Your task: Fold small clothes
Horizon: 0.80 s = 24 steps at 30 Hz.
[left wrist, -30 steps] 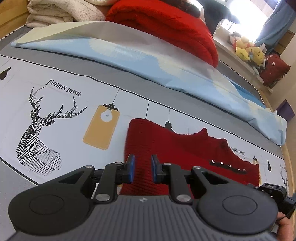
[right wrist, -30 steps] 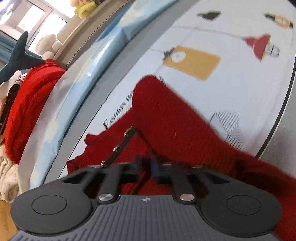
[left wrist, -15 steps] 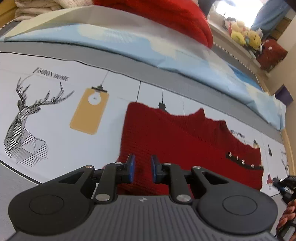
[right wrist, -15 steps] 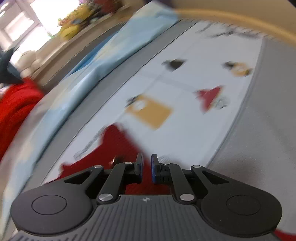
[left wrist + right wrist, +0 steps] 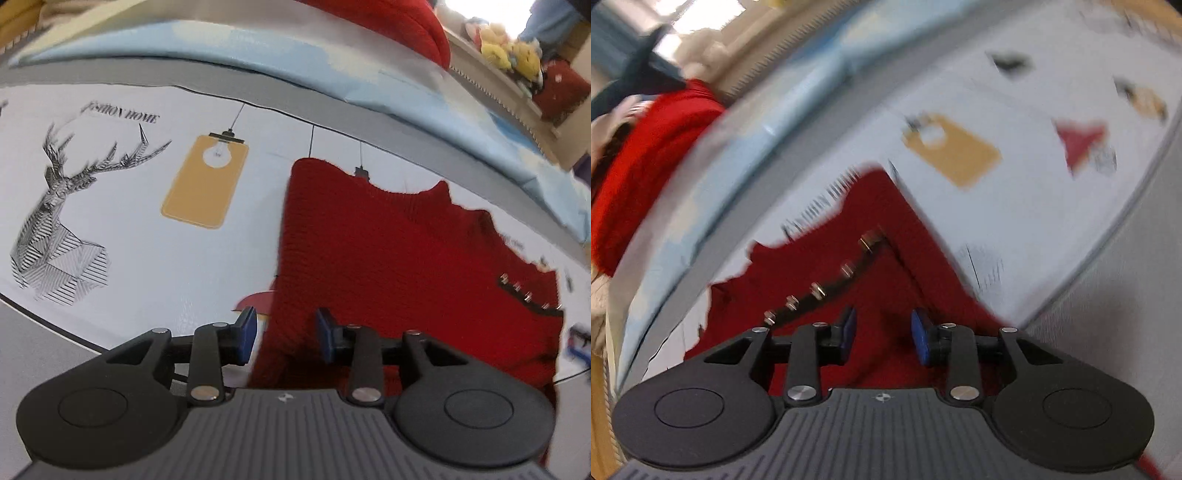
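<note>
My bedroom at home.
I'm over a bed with a printed sheet (image 5: 122,258), a blue quilt (image 5: 258,51), a red blanket (image 5: 399,18) and soft toys (image 5: 509,55) by the window.

One red knitted garment (image 5: 406,258) lies spread on the printed sheet (image 5: 147,266), and along its black trim (image 5: 827,291) I count five small metal studs. Two grippers are over it: the left gripper (image 5: 283,334) and the right gripper (image 5: 882,330), each with two blue pads. On the sheet there is one deer drawing (image 5: 62,221), one yellow lamp picture (image 5: 207,181) on that side and, from the other side, two yellow ones, though the farther is blurred. One bulky red blanket (image 5: 646,155) sits behind. Yellow plush toys (image 5: 513,55) number perhaps three.
</note>
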Motion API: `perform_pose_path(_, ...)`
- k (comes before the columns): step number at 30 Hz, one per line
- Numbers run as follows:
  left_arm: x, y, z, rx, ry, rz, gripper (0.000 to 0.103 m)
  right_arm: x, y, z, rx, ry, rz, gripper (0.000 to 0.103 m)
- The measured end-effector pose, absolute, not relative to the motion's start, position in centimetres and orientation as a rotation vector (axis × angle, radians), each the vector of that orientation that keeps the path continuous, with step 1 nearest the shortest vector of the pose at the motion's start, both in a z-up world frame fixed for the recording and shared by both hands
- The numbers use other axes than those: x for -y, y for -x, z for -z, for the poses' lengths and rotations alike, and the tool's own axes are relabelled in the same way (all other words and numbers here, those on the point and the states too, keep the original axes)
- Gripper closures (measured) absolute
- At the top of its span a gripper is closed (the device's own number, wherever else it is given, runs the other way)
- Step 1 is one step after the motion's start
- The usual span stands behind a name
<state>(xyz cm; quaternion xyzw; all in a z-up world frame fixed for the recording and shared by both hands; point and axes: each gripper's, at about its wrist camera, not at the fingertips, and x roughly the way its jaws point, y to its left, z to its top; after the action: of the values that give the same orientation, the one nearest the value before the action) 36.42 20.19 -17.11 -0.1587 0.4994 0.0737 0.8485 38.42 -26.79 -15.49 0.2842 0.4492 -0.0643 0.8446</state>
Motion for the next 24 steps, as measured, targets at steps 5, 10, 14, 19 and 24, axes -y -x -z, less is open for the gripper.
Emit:
perform_pose_path(5, -18.2, -34.6, 16.7, -1.094, 0.147, -0.187, 0.064, 25.9, -36.0, 11.1, -0.827, -0.466, 0.098, 0.068)
perform_pose_path(10, -15.4, -29.8, 9.4, -0.9, 0.019, -0.157, 0.063, 23.9, -32.4, 4.8, -0.625, -0.302, -0.007, 0.068)
perform_pose_path(14, -13.2, -23.1, 4.8, -0.739, -0.013, -0.159, 0.063, 23.1, -27.4, 0.4, -0.523, -0.241, -0.101, 0.068)
perform_pose_path(19, -11.2, -14.2, 4.1, -0.717, 0.041, -0.125, 0.063, 24.2, -19.1, -2.3, -0.491, -0.192, -0.185, 0.063)
perform_pose_path(24, -9.0, -6.6, 5.7, -0.742, 0.028, -0.076, 0.062, 27.3, -9.8, -1.3, -0.51, -0.182, -0.159, 0.061)
